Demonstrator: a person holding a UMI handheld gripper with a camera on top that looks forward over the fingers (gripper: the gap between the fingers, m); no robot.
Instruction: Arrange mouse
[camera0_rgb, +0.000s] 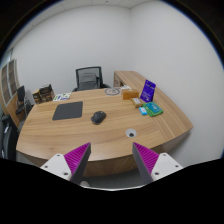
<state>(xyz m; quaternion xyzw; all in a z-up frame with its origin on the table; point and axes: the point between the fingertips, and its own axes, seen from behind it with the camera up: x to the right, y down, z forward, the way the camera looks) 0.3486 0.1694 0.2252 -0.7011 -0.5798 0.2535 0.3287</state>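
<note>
Your gripper (110, 158) hangs above the desk's (60, 135) near edge, fingers spread wide and holding nothing. Beyond them, the dark mouse (98, 117) sits mid-desk, just right of the grey mouse mat (68, 111). A purple sign (149, 89) stands at the right edge, with an office chair (89, 77) behind the far edge.

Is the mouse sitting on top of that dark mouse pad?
No: the mouse lies on the bare wooden table, beside the dark mouse pad, well beyond the open gripper.
</note>
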